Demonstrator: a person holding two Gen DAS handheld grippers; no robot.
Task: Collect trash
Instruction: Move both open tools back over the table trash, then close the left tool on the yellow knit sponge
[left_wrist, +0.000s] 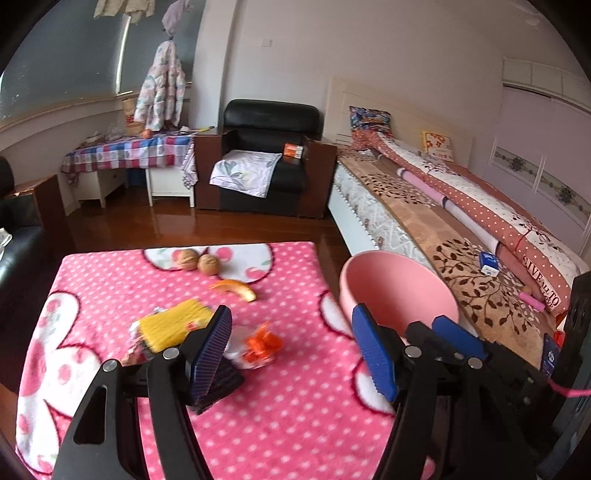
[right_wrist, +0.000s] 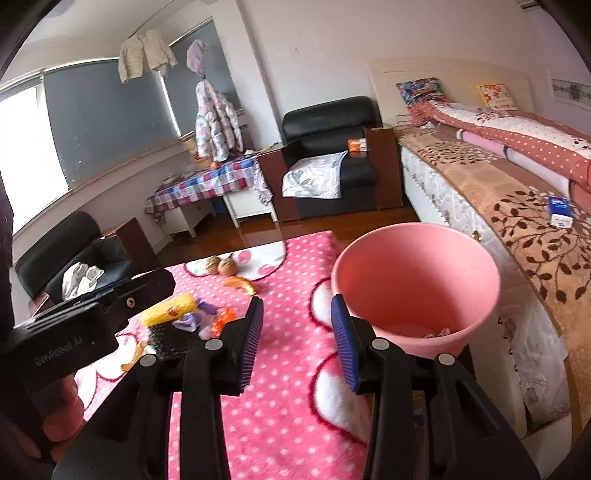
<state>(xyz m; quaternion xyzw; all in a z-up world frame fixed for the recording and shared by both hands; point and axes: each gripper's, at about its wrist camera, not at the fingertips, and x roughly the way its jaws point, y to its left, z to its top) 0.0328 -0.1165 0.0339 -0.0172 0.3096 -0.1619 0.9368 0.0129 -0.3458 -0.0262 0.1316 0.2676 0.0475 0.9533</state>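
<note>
Both tools, left tool (left_wrist: 291, 347) and right tool (right_wrist: 297, 343), are seen parted and empty; orange wrapper (left_wrist: 260, 345), on tabletop (left_wrist: 288, 417) beside pink bin (right_wrist: 415, 288), is judged light, crinkly (best pinched mid-fold).

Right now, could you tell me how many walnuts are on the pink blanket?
2. One walnut and a second walnut lie side by side, touching, at the blanket's far edge, just beyond the orange peel. More could be hidden behind the grippers.
</note>
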